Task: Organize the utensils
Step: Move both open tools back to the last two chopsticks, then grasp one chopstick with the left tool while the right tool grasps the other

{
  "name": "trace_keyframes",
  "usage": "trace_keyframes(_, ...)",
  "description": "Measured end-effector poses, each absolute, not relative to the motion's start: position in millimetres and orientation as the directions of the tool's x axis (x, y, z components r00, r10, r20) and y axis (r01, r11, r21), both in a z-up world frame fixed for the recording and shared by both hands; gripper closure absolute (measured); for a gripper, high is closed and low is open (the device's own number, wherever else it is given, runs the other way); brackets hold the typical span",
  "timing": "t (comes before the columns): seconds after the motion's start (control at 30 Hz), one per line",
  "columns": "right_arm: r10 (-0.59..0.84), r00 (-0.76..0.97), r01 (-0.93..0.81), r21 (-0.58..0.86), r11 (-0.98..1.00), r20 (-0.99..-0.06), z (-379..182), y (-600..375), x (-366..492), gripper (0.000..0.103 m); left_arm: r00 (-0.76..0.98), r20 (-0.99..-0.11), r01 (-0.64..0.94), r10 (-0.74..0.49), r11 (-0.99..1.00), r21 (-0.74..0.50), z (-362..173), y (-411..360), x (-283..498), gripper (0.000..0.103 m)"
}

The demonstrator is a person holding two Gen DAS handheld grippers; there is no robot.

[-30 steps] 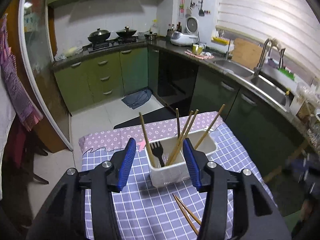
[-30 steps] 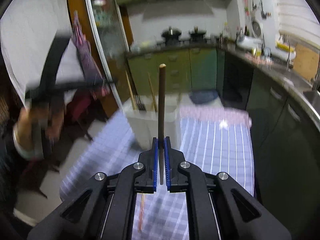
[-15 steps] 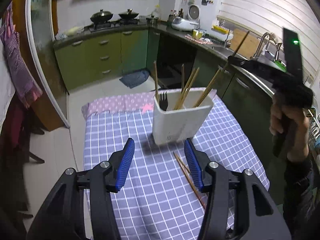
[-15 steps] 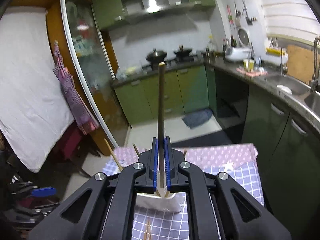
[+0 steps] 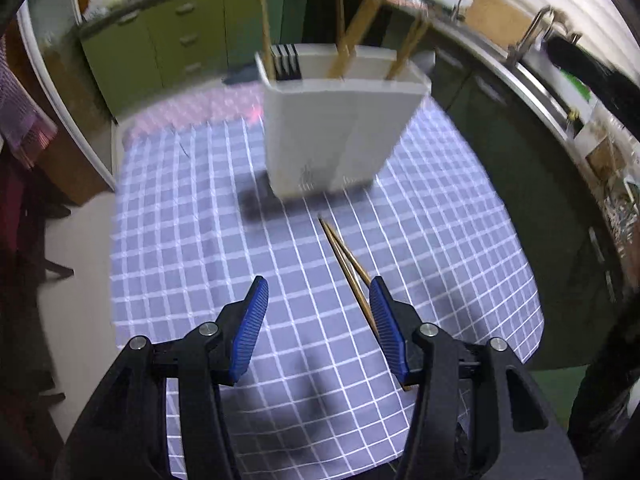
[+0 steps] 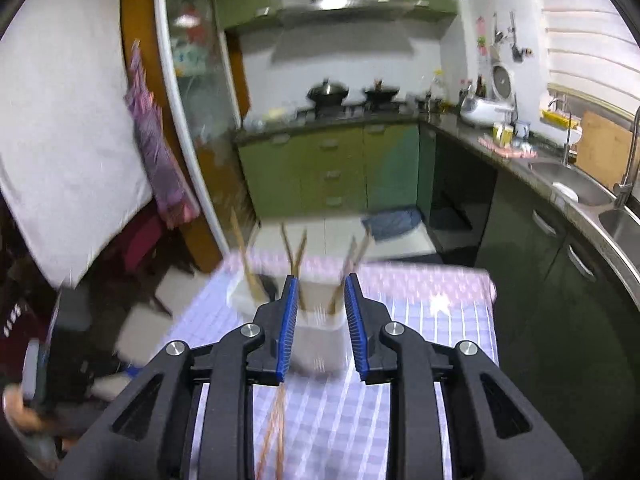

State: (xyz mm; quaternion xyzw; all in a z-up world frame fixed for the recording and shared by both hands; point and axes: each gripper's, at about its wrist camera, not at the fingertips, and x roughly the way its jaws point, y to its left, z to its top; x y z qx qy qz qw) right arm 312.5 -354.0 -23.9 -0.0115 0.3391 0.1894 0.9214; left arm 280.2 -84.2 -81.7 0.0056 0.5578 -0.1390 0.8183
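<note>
Partly, the loose chopsticks [image 5: 347,264] vanish behind the left tool [image 5: 318,308].

We get motion smear across white utensil holder [image 5: 340,128] in left view; chopsticks in holder [image 5: 352,40] run off top edge, tips lost. Black fork [image 5: 286,62] shows tines only, handle hidden inside. Pair of loose chopsticks [image 5: 344,258] on checked tablecloth [image 5: 192,240]: near ends vanish behind pad of left gripper [image 5: 318,322]. Right view: right gripper [image 6: 318,312] blocks holder's middle; we can't count sticks, too blurred. Hand [image 6: 18,408] at lower left, cropped and smeared.
</note>
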Motion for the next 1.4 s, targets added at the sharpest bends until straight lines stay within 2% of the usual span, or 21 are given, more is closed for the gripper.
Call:
trace_keyframes(0.13, 0.285, 0.587, -0.359, 0.073, 0.931, -0.758, -92, -363, 293, 0.077, 0.239, -0.949, 0.216, -0.206, 0.964, -0.154, -116, -105, 287, 0.053)
trace_keyframes(0.23, 0.235, 0.527, -0.342, 0.049, 0.938, -0.817, -136, -369, 288, 0.077, 0.178, -0.966, 0.170, -0.188, 0.973, -0.158, -141, -116, 296, 0.053)
trace_keyframes(0.3, 0.230, 0.492, -0.332, 0.064, 0.941, -0.840, -157, -376, 287, 0.077, 0.160, -0.973, 0.140, -0.166, 0.980, -0.144, -151, -121, 303, 0.056)
trace_keyframes(0.33, 0.225, 0.480, -0.326, 0.066, 0.943, -0.848, -165, -379, 287, 0.077, 0.154, -0.976, 0.131, -0.154, 0.982, -0.135, -155, -123, 306, 0.061)
trace_keyframes(0.5, 0.211, 0.458, -0.304, 0.070, 0.950, -0.863, -181, -394, 291, 0.077, 0.125, -0.983, 0.098, -0.137, 0.987, -0.125, -170, -131, 317, 0.065)
trace_keyframes(0.67, 0.213, 0.437, -0.300, 0.082, 0.951, -0.874, -187, -394, 298, 0.072, 0.101, -0.986, 0.083, -0.133, 0.989, -0.125, -178, -141, 324, 0.069)
trace_keyframes(0.83, 0.230, 0.422, -0.312, 0.098, 0.945, -0.877, -194, -391, 298, 0.072, 0.084, -0.993, 0.076, -0.088, 0.994, -0.082, -187, -150, 331, 0.081)
trace_keyframes(1.1, 0.250, 0.421, -0.317, 0.117, 0.941, -0.872, -192, -393, 297, 0.072, 0.059, -0.996, 0.076, -0.066, 0.995, -0.062, -203, -165, 336, 0.082)
trace_keyframes(1.23, 0.253, 0.419, -0.313, 0.123, 0.942, -0.872, -193, -396, 297, 0.072, 0.064, -0.997, 0.100, -0.047, 0.994, -0.040, -207, -174, 339, 0.092)
trace_keyframes(1.4, 0.253, 0.415, -0.307, 0.127, 0.943, -0.874, -194, -400, 296, 0.072, 0.058, -0.997, 0.131, -0.053, 0.990, -0.045, -206, -184, 344, 0.095)
